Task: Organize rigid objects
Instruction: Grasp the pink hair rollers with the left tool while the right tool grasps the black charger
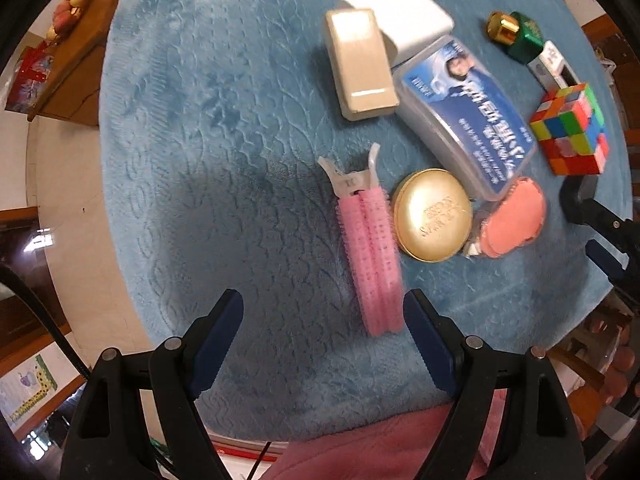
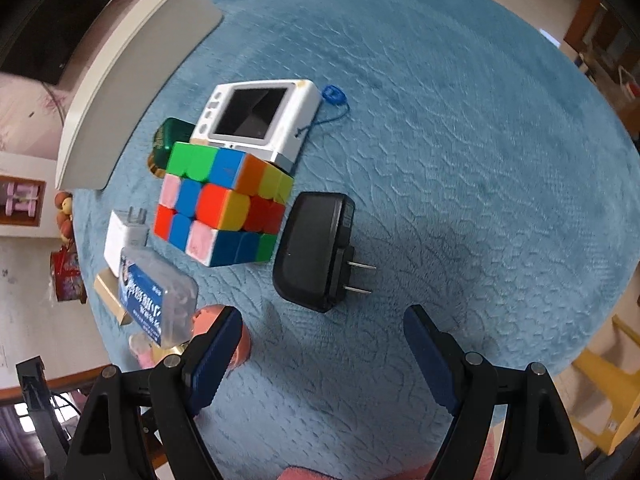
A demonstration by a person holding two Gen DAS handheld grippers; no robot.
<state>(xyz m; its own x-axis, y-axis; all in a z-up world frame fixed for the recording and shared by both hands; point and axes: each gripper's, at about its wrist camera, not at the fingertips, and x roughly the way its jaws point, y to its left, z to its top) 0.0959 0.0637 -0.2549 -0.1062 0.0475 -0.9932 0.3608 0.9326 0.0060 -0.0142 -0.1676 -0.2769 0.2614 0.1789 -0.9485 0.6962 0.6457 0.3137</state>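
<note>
Found both grippers released and empty: left gripper (image 1: pixel 323 338) above pink hair roller (image 1: pixel 370 256), right gripper (image 2: pixel 323 350) near black charger (image 2: pixel 316 248). Noted puzzle cube (image 2: pixel 224 204) and remaining items clustered on tabletop (image 2: pixel 460 120). Judged sorting barely begun.

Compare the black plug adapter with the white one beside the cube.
The black adapter is larger and rounded; the white adapter is a smaller, squarer block. The black one lies in the open on the blue cloth, with its two prongs pointing toward the picture's right; the white one's prongs point toward the picture's top. The white one sits partly behind the clear blue-labelled box; nothing covers the black one. Both are two-prong plugs beside the colour cube.
</note>
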